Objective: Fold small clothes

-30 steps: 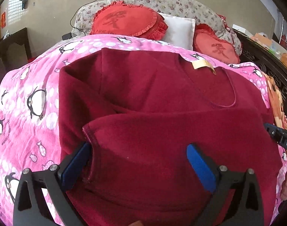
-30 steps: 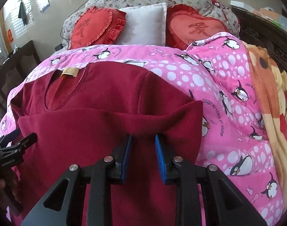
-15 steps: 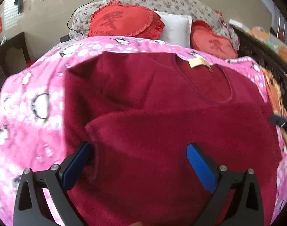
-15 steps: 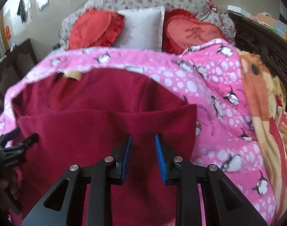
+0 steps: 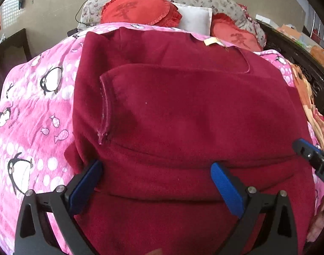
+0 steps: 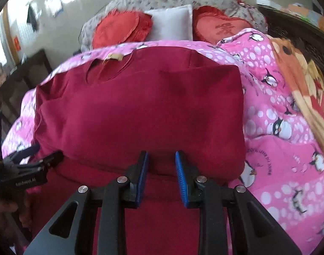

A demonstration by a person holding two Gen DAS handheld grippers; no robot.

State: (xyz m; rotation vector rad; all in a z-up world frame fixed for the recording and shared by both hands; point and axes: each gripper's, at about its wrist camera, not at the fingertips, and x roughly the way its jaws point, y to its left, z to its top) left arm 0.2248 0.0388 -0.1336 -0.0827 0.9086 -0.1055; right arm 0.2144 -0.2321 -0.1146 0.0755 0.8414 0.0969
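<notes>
A dark red fleece top [image 5: 183, 110] lies on a pink penguin blanket [image 5: 34, 110], its lower part folded up over its chest; a tan label [image 5: 212, 41] shows at the neck. My left gripper [image 5: 155, 174] is open, its blue pads wide apart over the near fold, holding nothing. My right gripper [image 6: 162, 165] is narrowly open at the near edge of the folded top [image 6: 140, 114], with cloth between the pads but no visible pinch. Each gripper shows in the other's view: the right one [image 5: 315, 159], the left one [image 6: 34, 165].
Two red heart cushions [image 5: 138, 10] and a white pillow [image 5: 193, 19] lie at the bed's head. An orange patterned blanket [image 6: 300, 74] lies along the right side. Dark wooden furniture [image 5: 11, 46] stands at the left.
The folded flap has been carried further up toward the neckline, now covering most of the neck opening. My right gripper's pads have parted a little. My left gripper stayed open.
</notes>
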